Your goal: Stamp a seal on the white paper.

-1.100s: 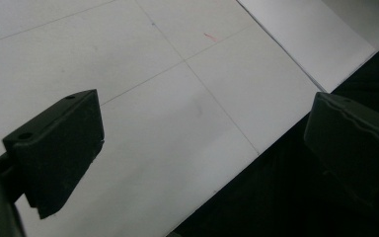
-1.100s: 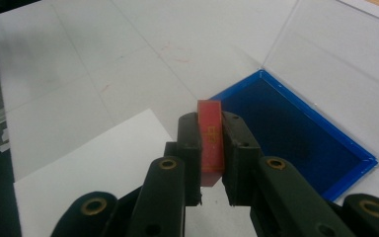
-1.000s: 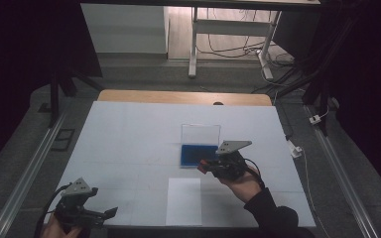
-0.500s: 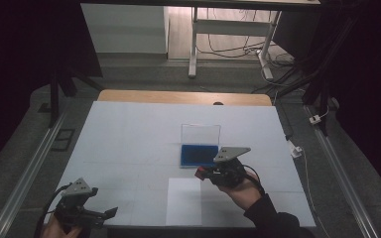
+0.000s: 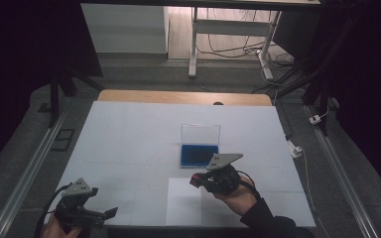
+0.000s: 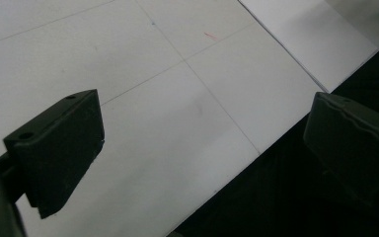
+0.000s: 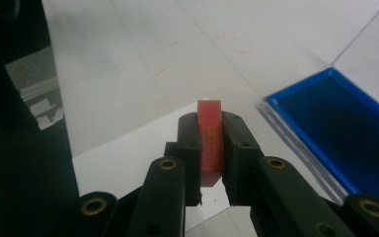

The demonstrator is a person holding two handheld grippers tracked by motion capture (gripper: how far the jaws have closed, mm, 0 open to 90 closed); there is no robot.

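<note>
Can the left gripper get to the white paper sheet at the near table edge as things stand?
Probably yes. The left gripper has open, empty jaws and sits at the near edge, left of the white paper sheet; bare white table lies between them.

The white counter (image 5: 129,139) bears faint grid lines. A brown wooden strip (image 5: 178,96) runs along its 12 o'clock edge. Grey floor rails flank it at 3 and 9 o'clock (image 5: 25,178). Beyond, at 12 o'clock, stand a white cabinet (image 5: 124,27) and a white frame (image 5: 228,29) with tangled cables (image 5: 238,47).
</note>
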